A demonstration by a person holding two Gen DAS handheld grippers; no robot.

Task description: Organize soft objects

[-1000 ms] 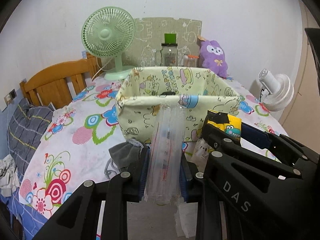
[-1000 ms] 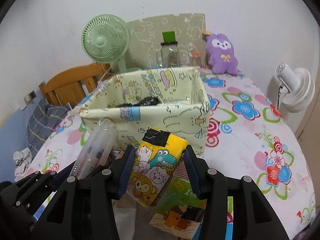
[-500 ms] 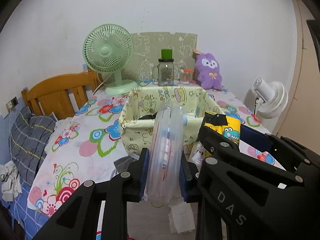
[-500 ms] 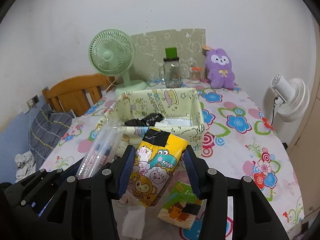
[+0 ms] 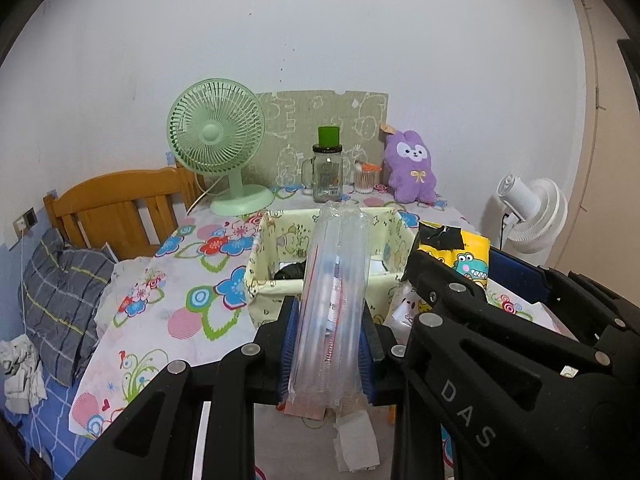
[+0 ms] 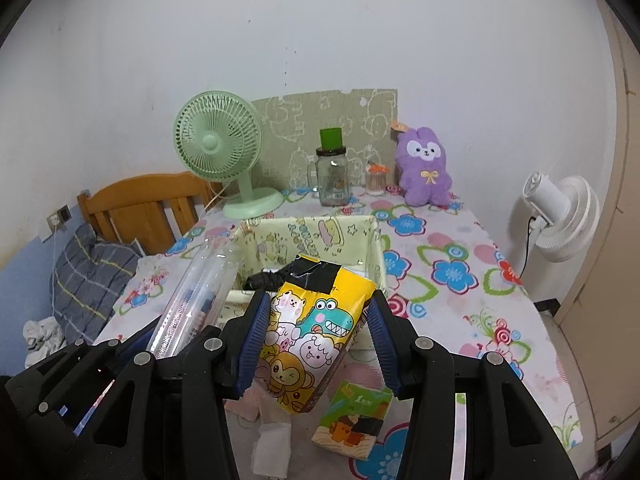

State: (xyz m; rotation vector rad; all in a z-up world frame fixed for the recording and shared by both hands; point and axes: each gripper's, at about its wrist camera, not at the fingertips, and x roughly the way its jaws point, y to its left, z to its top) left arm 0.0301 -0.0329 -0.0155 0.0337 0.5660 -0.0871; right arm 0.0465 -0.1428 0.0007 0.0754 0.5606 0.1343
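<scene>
My left gripper (image 5: 327,344) is shut on a long clear plastic packet (image 5: 334,292) that sticks up and forward between its blue pads. My right gripper (image 6: 318,332) is shut on a yellow cartoon-animal tissue pack (image 6: 312,324) with a black tape patch on top. Both are held in the air in front of a pale yellow fabric storage box (image 6: 372,248), which holds a dark item (image 6: 266,278) and something white. In the left wrist view the right gripper (image 5: 500,336) and its yellow pack (image 5: 468,252) show at the right. The clear packet (image 6: 196,300) shows at the left of the right wrist view.
A green tissue pack (image 6: 352,416) and white paper scraps (image 6: 272,448) lie on the flowered tablecloth (image 6: 452,272) below. At the back stand a green fan (image 6: 218,152), a glass jar (image 6: 332,176) and a purple plush (image 6: 426,168). A white fan (image 6: 560,208) is right, a wooden chair (image 5: 116,208) left.
Both grippers have risen and drawn back with their packs still gripped. The fabric box looks smaller and lower, and its inside now shows.
</scene>
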